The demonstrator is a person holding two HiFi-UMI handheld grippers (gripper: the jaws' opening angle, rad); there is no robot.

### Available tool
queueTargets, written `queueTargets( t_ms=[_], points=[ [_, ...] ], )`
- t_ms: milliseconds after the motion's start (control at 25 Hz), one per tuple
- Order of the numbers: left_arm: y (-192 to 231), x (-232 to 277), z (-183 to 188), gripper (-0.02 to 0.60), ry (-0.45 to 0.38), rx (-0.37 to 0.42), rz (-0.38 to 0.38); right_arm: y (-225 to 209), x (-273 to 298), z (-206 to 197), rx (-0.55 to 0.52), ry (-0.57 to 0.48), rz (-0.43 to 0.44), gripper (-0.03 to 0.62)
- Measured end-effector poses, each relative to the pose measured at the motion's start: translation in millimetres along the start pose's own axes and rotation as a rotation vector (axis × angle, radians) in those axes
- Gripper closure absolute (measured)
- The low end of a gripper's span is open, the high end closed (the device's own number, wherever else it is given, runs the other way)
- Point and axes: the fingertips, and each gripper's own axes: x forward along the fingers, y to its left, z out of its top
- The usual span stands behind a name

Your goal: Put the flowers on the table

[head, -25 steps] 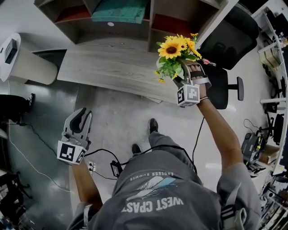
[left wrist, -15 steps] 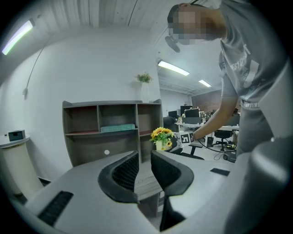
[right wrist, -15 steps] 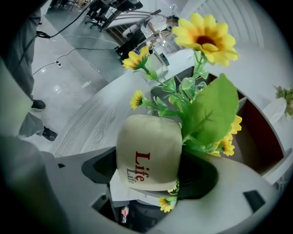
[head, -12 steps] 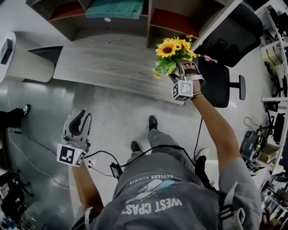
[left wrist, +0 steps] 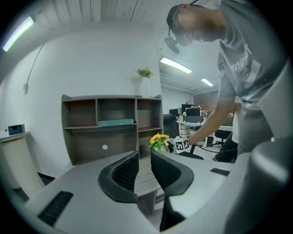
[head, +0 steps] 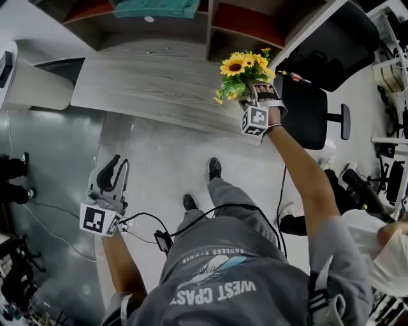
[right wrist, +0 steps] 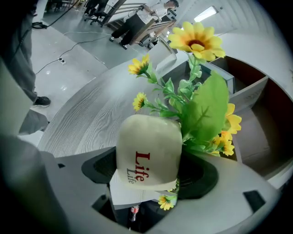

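Observation:
A bunch of yellow sunflowers (head: pixel 242 71) stands in a cream pot printed "Life" (right wrist: pixel 149 153). My right gripper (head: pixel 260 95) is shut on that pot, one jaw on each side, and holds it above the right end of the grey wood table (head: pixel 146 83). In the right gripper view the blooms (right wrist: pixel 198 42) lean out over the tabletop (right wrist: pixel 87 119). The left gripper (head: pixel 113 167) hangs low over the floor at my left side; its jaws stand almost together with nothing between them. In the left gripper view (left wrist: pixel 144 160) the flowers (left wrist: pixel 159 140) show far off.
A shelf unit (head: pixel 210 22) with a teal item (head: pixel 156 7) stands behind the table. A black office chair (head: pixel 312 108) is right of the table, a white rounded stand (head: pixel 35 86) left. Cables (head: pixel 159 237) lie on the floor. Another person (head: pixel 382 248) stands at the right.
My right gripper has carried the flowers a little farther forward over the table's right end. Another person has come into view at the right. The left gripper has stayed put.

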Motion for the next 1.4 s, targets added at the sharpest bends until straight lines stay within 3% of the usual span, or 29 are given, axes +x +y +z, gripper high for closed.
queueTargets(
  t_ms=[840,1160,1400],
  points=[
    [-14,-16,-15,0.490,0.026,-0.021,0.008,39,36,-15,-0.052,0.161,0.028,0.203],
    [-12,-21,-16,0.490,0.016,-0.021,-0.002,65,31,-10,-0.059,0.165,0.140,0.204],
    [-12,-28,-16,0.490,0.003,-0.015,-0.010,75,21,-17,-0.023,0.189,0.169,0.204]
  ],
)
